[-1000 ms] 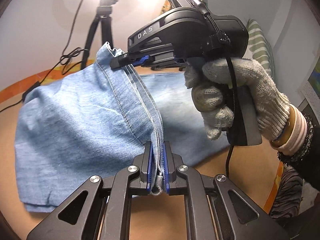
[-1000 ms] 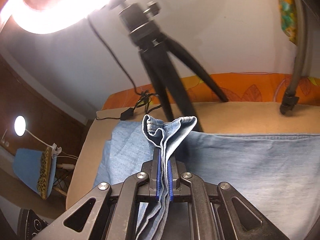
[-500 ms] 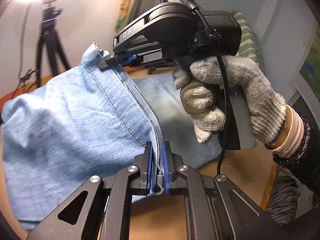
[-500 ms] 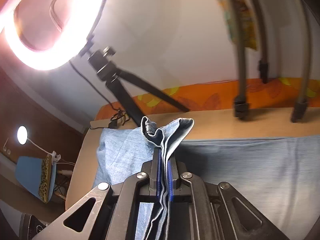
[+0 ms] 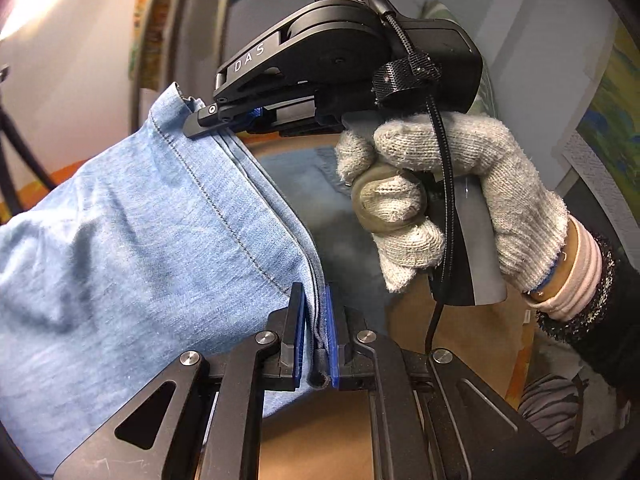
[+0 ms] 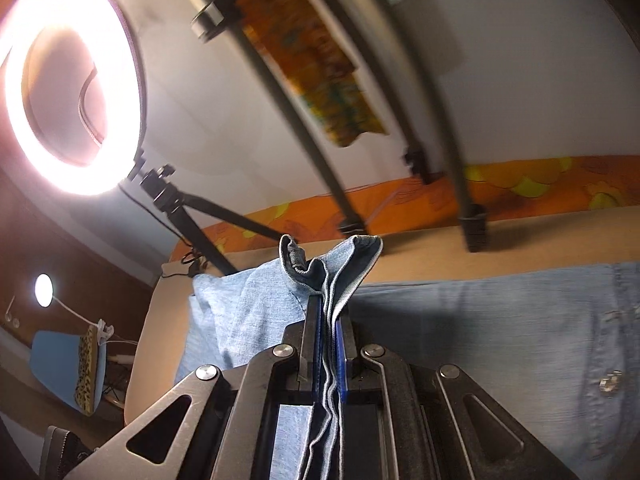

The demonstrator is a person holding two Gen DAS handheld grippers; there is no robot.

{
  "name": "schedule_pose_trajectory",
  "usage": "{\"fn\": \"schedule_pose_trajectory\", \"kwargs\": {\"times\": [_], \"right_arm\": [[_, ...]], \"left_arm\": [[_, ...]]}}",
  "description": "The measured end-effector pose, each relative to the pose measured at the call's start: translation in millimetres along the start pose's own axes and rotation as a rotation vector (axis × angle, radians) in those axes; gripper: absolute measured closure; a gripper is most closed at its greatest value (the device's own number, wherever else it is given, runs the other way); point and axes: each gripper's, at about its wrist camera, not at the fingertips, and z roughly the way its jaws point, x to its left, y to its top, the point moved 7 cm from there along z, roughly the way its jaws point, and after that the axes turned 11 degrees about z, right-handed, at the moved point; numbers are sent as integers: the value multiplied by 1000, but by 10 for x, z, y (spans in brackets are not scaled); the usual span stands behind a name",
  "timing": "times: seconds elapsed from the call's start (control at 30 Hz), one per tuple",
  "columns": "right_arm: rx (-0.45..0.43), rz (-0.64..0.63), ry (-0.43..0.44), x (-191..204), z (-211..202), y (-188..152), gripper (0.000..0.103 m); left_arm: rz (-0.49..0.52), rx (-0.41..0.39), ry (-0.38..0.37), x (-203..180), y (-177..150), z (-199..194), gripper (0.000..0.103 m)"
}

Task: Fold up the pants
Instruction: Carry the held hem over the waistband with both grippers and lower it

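Mid-fold: left gripper (image 5: 316,344) and right gripper (image 6: 329,344) each clamped on the pants (image 5: 120,240) hem, lifted at frame centre; waist end flat lower right; laying over left.

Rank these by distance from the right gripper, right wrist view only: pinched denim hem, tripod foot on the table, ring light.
1. Denim hem: clamped between the right gripper fingers, sticking up just ahead.
2. Tripod foot: planted on the tan table beyond the pants, ahead and right.
3. Ring light: farthest, up high at far left.
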Motion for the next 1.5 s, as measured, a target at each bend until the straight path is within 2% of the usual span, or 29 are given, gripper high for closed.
{"fn": "schedule_pose_trajectory", "kwargs": {"times": [0.4,0.87,1.3,1.5], "right_arm": [[-17,74,-10,-671,-275,141,99],[-77,117,-65,-1454,-863,433,99],[-108,143,-120,-2015,-1172,647,99],[-104,173,-140,-2270,-1118,662,99]], "left_arm": [[30,29,-65,204,182,158,95],[80,21,-158,393,550,304,95],[107,34,-191,663,595,509,95],[116,59,-169,851,467,663,95]]}}
